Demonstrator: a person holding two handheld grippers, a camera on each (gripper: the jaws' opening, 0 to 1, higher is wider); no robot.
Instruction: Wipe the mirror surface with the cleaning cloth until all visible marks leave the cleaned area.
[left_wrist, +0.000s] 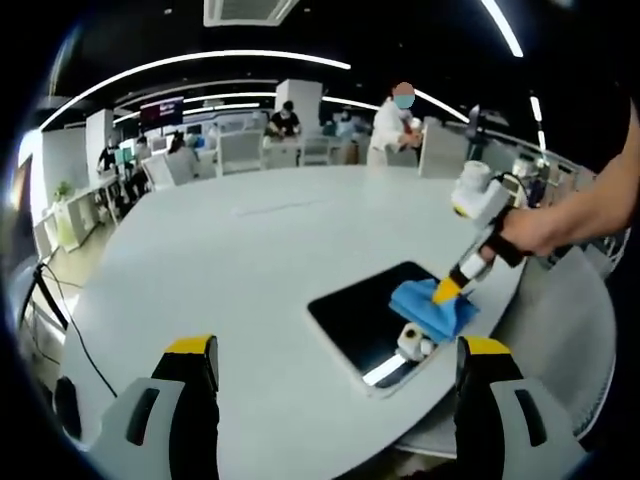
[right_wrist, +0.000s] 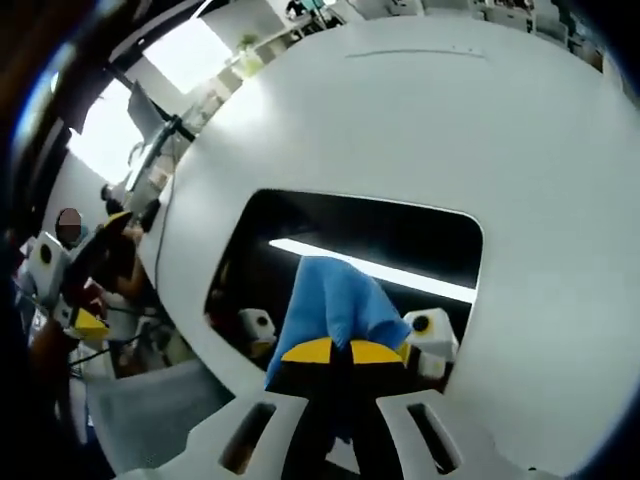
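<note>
1. We see a large white round tabletop (left_wrist: 220, 250) with the mirror (left_wrist: 365, 310) lying flat near its edge, dark glass reflecting a ceiling light strip.
2. The blue cleaning cloth (left_wrist: 432, 308) sits on the mirror, toward one side of it in the left gripper view.
3. Right gripper (left_wrist: 447, 291), held by a hand (left_wrist: 535, 228), angles down onto the cloth; in its own view the yellow-tipped jaws are clamped together on the cloth (right_wrist: 335, 300), pressing it to the mirror (right_wrist: 400, 235).
4. Left gripper (left_wrist: 335, 352) hovers over the tabletop just short of the mirror, jaws wide apart, nothing between them.
5. We see the right gripper's reflection in the glass beside the cloth.
6. Background: office desks and several people beyond the tabletop (right_wrist: 560, 150).
</note>
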